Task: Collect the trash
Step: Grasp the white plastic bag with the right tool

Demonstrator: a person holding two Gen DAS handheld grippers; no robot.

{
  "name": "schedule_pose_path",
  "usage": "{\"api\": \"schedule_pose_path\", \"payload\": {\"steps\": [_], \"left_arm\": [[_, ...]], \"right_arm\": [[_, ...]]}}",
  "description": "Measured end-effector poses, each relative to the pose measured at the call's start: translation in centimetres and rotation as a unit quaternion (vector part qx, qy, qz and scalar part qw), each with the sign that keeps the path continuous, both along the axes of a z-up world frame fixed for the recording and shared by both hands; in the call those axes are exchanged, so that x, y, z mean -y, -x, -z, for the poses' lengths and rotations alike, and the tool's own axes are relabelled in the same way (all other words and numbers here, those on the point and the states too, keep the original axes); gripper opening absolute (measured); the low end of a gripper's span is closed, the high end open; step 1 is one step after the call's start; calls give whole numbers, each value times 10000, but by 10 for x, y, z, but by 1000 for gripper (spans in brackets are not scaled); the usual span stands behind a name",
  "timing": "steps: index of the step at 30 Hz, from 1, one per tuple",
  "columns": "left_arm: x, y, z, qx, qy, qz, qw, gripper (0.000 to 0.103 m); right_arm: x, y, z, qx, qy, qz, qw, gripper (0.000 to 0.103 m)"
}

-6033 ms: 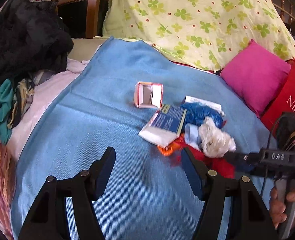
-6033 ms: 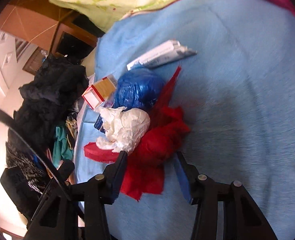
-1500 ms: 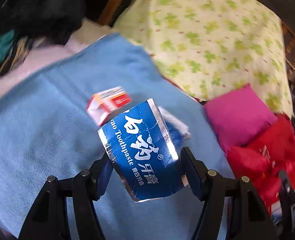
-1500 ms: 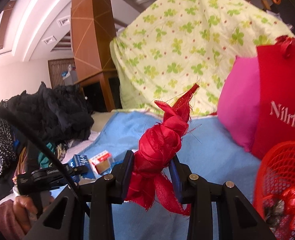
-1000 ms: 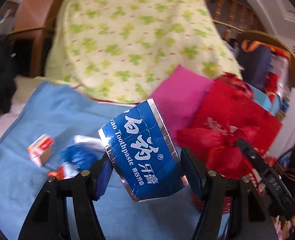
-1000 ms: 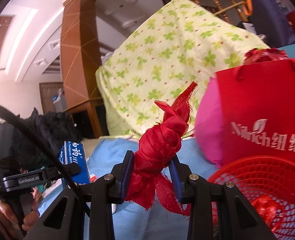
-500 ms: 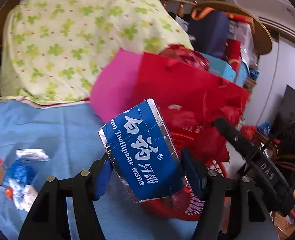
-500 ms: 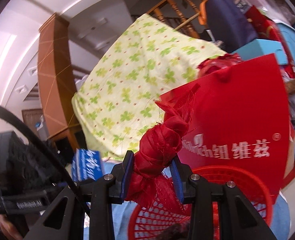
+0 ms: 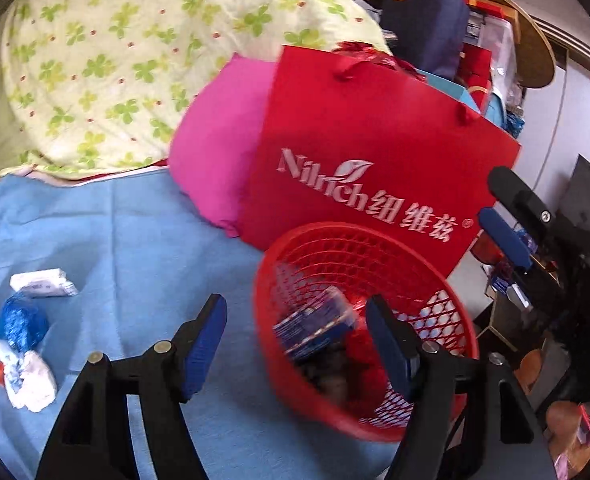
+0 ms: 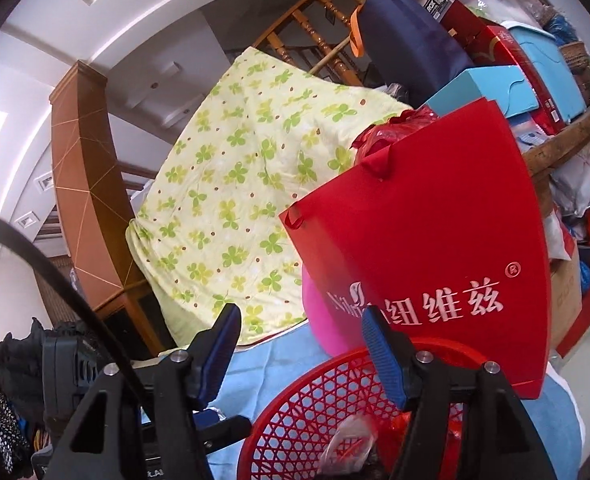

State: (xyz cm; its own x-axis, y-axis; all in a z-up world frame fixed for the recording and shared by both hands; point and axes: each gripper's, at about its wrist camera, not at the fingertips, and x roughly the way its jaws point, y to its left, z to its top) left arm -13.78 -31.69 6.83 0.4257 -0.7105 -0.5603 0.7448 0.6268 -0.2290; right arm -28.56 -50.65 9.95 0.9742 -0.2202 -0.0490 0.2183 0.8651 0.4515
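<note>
Over red basket (image 9: 461, 322): left gripper (image 9: 297, 332) and right gripper (image 10: 299, 344) both spread wide, empty; blue toothpaste box (image 9: 315, 326) inside basket.

both wrist views share the red basket (image 9: 461, 322) (image 10: 295, 420)

Both views are showing bright, even daylight with soft shadows. Fisheye curvature is bending edges strongly, and dark vignette corners are framing each view. In the left wrist view, motion blur is smearing the red basket (image 9: 365, 328) and the blue box (image 9: 315, 326) inside it. In the right wrist view, the white ceiling (image 10: 143, 20) is blowing out near upper left.
</note>
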Motion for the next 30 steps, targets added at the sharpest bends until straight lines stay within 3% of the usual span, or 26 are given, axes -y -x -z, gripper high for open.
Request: {"api": "schedule_pose_path", "payload": {"steps": [11,19,30], "left_arm": [[-112,-31,25,-64,-394,-1117,9929,74],[-211,-54,38,-83,-600,-2224,9731,74],[-271,-77,61,28,-985,-3040,9475,74]], "right_arm": [[-62,-34,-9,19,631,-504,9967,66],[-125,-71,-8,-84,1192,-1056,9872,67],[-172,-130,17,-876,1126,-1674,9755,67]]}}
